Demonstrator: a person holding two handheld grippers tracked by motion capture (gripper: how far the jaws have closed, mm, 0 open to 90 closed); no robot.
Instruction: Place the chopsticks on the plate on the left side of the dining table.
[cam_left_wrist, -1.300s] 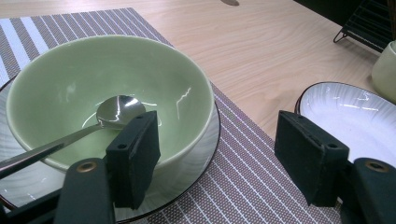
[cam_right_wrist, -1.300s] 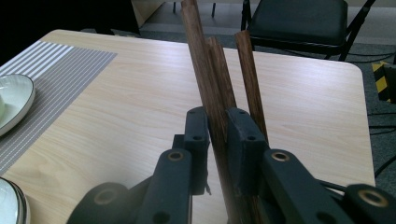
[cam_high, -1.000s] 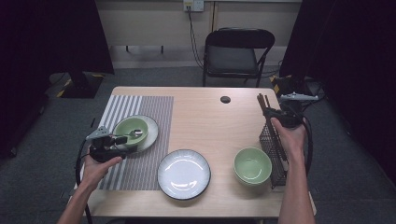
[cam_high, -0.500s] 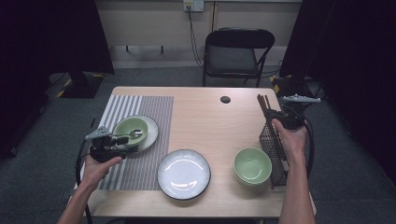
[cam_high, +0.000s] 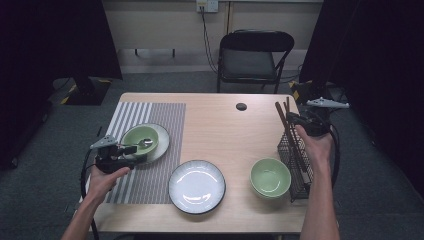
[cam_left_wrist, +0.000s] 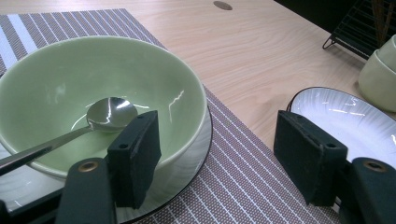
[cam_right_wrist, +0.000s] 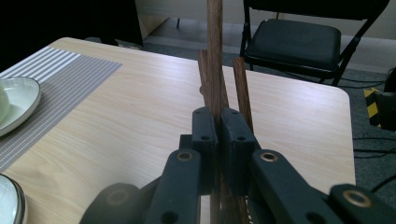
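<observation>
A green bowl (cam_high: 132, 136) with a metal spoon (cam_high: 145, 143) in it stands on a pale plate on the striped placemat (cam_high: 150, 175). My left gripper (cam_high: 131, 150) sits open at the bowl's near side. One jaw rests against the bowl (cam_left_wrist: 60, 79) below the spoon (cam_left_wrist: 109, 112), and the other jaw stands over the mat. At the right edge, my right gripper (cam_high: 295, 120) is shut on an upright wooden chopstick (cam_right_wrist: 215, 56) in the black wire rack (cam_high: 297, 160). Two more chopsticks (cam_right_wrist: 240, 88) lean beside it.
A white plate (cam_high: 196, 186) lies at the front middle. A second green bowl (cam_high: 270, 177) stands next to the rack. A small dark disc (cam_high: 241, 106) is set in the tabletop at the back. A black folding chair (cam_high: 252, 55) stands behind the table.
</observation>
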